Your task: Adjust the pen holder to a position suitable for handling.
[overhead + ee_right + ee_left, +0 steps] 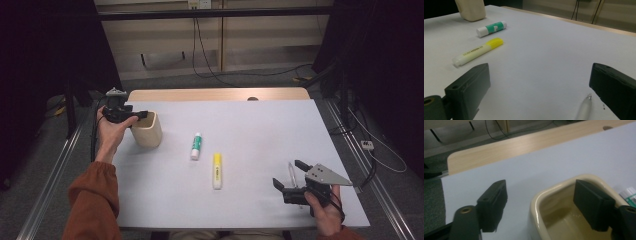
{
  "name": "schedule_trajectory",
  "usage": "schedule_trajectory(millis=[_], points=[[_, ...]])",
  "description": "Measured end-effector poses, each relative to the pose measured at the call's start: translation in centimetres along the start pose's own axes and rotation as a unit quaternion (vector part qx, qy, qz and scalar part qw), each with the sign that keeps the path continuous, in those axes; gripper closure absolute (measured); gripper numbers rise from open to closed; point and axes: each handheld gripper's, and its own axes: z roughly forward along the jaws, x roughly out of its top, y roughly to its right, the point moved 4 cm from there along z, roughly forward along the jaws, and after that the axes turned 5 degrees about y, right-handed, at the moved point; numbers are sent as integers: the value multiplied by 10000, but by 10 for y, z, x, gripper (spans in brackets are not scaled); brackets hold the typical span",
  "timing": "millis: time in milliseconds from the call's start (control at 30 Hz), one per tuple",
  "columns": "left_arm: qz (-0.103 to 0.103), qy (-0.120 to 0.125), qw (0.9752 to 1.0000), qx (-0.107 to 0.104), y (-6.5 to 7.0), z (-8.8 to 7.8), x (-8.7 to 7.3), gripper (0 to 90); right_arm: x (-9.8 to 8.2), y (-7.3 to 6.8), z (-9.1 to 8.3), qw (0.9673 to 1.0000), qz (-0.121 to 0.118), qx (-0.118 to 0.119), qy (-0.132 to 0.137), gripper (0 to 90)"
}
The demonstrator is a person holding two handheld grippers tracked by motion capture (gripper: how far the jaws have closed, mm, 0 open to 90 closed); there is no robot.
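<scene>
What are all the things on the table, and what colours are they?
Cup: one, cream, far left of the table, upright.
Glue stick: one, white and green, lying right of the cup.
Highlighter: one, yellow, lying near the middle.
Pen: one, clear, lying near right.
Table: one, white top, wooden far edge.
Left gripper: one, black, fingers astride the cup's rim, one inside, one outside.
Right gripper: one, black, open, fingers either side of the pen.

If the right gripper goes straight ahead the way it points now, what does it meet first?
Probably the yellow highlighter. The right gripper points left across the table, open, with a clear pen lying between its jaws. Depth is unclear; it might pass just beside the highlighter.
</scene>
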Motion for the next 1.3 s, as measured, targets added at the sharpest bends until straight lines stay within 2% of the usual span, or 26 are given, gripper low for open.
schedule_trajectory(millis=[100,167,300,433,567,733,900,967,1233,1300], points=[[-44,-108,9999,-45,-4,0,-3,346,0,0,0,10000,-2,9,-2,32],[41,-204,9998,-8,-7,0,-5,407,-1,0,1,10000,10,18,-54,32],[50,-355,9993,-105,-12,2,-9,508,-1,-1,2,10000,-20,27,-79,31],[163,-461,9985,-264,-14,2,-9,573,-1,-1,3,9999,-29,22,-99,31],[401,-648,9965,-347,-12,4,-6,613,-2,-1,3,9999,-19,29,-112,31],[434,-640,9959,-469,-12,2,-4,702,-2,-2,3,9999,-21,39,-113,32],[513,-826,9946,-367,-10,2,-1,721,-2,-2,3,9999,-39,36,-104,32],[587,-936,9932,-358,-10,2,0,726,-2,-2,3,9999,-41,39,-107,32],[366,-992,9943,-157,-9,1,2,727,-2,-1,4,9999,-46,36,-115,32],[332,-985,9944,-179,-9,1,1,733,-2,-2,4,9999,-56,35,-118,32]])
